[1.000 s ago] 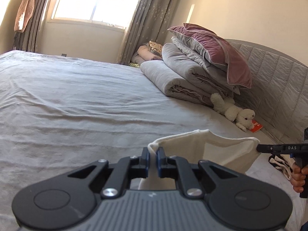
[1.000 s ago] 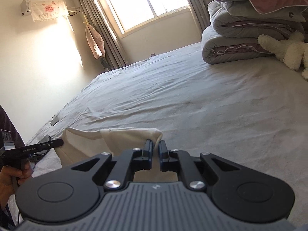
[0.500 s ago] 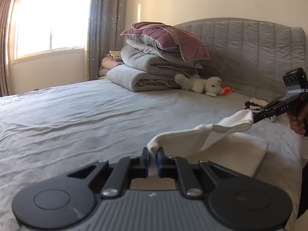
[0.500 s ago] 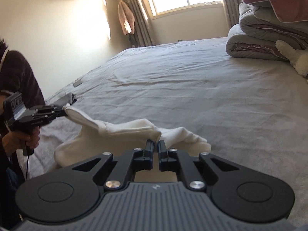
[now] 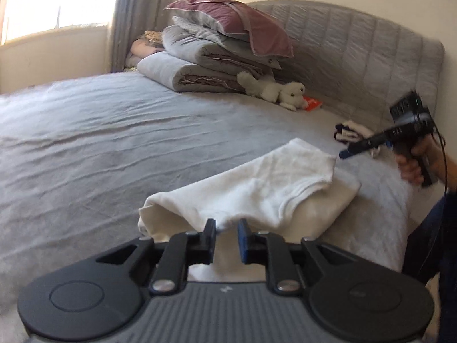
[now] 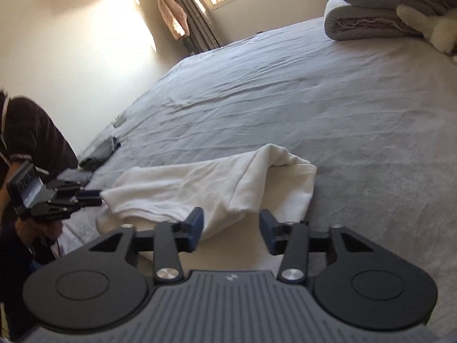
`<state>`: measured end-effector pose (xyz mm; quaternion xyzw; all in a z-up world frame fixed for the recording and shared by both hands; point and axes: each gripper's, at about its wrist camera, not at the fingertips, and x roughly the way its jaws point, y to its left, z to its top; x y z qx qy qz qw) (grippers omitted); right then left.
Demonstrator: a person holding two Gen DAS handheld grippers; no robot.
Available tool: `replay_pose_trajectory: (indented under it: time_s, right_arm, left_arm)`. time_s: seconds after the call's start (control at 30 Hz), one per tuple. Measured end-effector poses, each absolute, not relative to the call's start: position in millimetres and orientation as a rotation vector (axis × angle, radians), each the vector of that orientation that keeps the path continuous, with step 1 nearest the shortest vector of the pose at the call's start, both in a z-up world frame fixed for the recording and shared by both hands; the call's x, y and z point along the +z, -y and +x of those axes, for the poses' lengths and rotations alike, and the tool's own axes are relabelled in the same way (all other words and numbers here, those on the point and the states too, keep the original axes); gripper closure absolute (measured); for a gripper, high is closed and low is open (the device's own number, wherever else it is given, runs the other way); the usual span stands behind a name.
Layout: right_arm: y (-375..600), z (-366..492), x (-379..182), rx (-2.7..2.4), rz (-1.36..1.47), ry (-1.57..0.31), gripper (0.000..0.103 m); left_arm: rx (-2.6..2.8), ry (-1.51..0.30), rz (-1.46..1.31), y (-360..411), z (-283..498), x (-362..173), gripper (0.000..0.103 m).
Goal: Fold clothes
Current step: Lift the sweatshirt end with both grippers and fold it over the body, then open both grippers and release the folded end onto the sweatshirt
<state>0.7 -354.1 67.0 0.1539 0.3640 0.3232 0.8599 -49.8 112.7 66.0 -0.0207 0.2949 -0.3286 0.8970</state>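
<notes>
A white garment (image 5: 257,188) lies folded over on itself on the grey bed, near the front edge; it also shows in the right wrist view (image 6: 211,188). My left gripper (image 5: 226,240) is open, its jaws apart just in front of the garment's near fold, holding nothing. My right gripper (image 6: 231,228) is open wide and empty, just behind the garment's right end. In the left wrist view the right gripper (image 5: 368,147) hovers just right of the garment. In the right wrist view the left gripper (image 6: 88,194) sits at the garment's left end.
A stack of folded grey quilts with a mauve pillow (image 5: 217,54) and a white plush toy (image 5: 280,91) lie by the padded headboard (image 5: 357,57). A small dark-and-white cloth (image 5: 350,133) lies near the headboard. Dark folded clothes (image 6: 100,151) sit at the bed's left edge.
Both grippers have opened and let go of the white garment. Its lifted edge has dropped onto the lower layer. The right gripper has drawn back from the cloth.
</notes>
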Motion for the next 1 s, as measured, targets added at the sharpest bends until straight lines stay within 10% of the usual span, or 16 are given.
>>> replay_pose_trajectory:
  time_s: [0.07, 0.4, 0.6, 1.0]
  right_arm:
    - [358.9, 3.4, 68.0, 0.676, 0.418, -0.772, 0.037]
    - [340.1, 20.2, 48.4, 0.541, 0.546, -0.877, 0.037]
    - [331.4, 19.2, 44.3, 0.516, 0.535, -0.887, 0.088]
    - [345.3, -0.8, 65.3, 0.62, 0.534, -0.881, 0.091]
  left_arm:
    - [-0.656, -0.645, -0.157, -114.3, -44.6, 64.4, 0.065]
    - [-0.497, -0.762, -0.433, -117.0, -18.6, 48.1, 0.061]
    - [-0.446, -0.793, -0.457, -99.1, -13.5, 34.8, 0.09]
    - [-0.42, -0.851, -0.33, -93.4, -24.3, 35.8, 0.092]
